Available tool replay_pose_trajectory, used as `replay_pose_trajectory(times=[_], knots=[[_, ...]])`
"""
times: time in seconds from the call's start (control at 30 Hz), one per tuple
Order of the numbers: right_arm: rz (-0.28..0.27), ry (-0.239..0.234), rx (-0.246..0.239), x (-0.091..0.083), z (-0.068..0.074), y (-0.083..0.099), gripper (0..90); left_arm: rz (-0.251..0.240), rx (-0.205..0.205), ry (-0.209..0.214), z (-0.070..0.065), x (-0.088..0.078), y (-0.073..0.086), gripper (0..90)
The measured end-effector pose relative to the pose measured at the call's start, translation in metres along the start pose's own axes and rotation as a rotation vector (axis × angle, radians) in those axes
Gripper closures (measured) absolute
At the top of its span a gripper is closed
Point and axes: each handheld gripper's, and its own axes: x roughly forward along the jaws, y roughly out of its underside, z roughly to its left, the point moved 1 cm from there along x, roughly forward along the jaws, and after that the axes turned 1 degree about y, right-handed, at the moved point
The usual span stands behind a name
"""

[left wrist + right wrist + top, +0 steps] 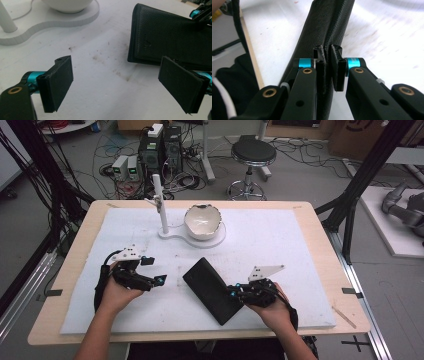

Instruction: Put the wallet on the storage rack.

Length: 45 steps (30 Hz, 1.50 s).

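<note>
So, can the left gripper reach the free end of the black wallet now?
Probably yes: the left gripper is open, and only bare white mat lies between it and the black wallet.

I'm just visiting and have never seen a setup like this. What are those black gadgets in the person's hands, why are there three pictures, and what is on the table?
A person holds a hand-operated two-jaw gripper in each hand. The high view looks down from above the table. The other two pictures come from cameras riding on the grippers, looking along their jaws. The right gripper is shut on the edge of a black wallet that lies on the white mat. The left gripper is open, holds nothing, and points toward the wallet. Farther back, a white bowl sits on a flat white base that also carries an upright white post.
</note>
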Motion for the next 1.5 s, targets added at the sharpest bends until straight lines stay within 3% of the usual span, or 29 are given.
replay_pose_trajectory(times=[0.13, 0.3, 0.63, 0.77, 0.8, 0.83, 0.87, 0.9, 1.0, 1.1, 1.33, 1.4, 1.5], knots=[[-0.02, 0.032, -0.056, -0.012, -0.001, -0.01, 85.1, -0.021, -0.009, 0.038, -0.002, -0.001, -0.007, 13.4], [-0.04, 0.047, -0.123, -0.022, 0.001, -0.019, 85.1, -0.035, 0.013, 0.084, -0.006, 0.005, -0.019, 13.5], [-0.077, -0.012, -0.24, -0.027, 0.015, -0.036, 85.2, -0.023, 0.044, 0.189, -0.02, 0.027, -0.039, 15.7], [-0.091, -0.052, -0.284, -0.026, 0.023, -0.041, 85.1, -0.022, 0.051, 0.271, -0.023, 0.037, -0.043, 22.7], [-0.091, -0.052, -0.284, -0.026, 0.023, -0.041, 85.1, -0.022, 0.051, 0.271, -0.023, 0.037, -0.043, 22.8], [-0.097, -0.065, -0.302, -0.024, 0.025, -0.042, 85.2, -0.033, 0.044, 0.314, -0.024, 0.039, -0.043, 26.3], [-0.094, -0.067, -0.301, -0.024, 0.025, -0.042, 85.2, -0.033, 0.044, 0.314, -0.024, 0.039, -0.043, 30.3], [-0.096, -0.068, -0.307, -0.023, 0.024, -0.041, 85.2, -0.028, 0.054, 0.38, -0.025, 0.04, -0.042, 36.8], [-0.106, -0.074, -0.297, -0.023, 0.022, -0.04, 85.1, -0.001, 0.066, 0.368, -0.025, 0.039, -0.042, 55.3], [-0.104, -0.068, -0.272, -0.024, 0.017, -0.037, 85.1, 0.005, 0.06, 0.399, -0.024, 0.037, -0.041, 70.2], [-0.142, -0.053, -0.237, -0.026, 0.01, -0.034, 83.2, -0.033, 0.065, 0.402, -0.029, 0.031, -0.044, 75.7], [-0.175, -0.021, -0.226, -0.028, 0.009, -0.034, 75.6, -0.045, 0.072, 0.41, -0.031, 0.027, -0.046, 76.2], [-0.203, 0.037, -0.189, -0.034, 0.005, -0.033, 61.5, -0.041, 0.093, 0.371, -0.034, 0.02, -0.053, 76.5]])
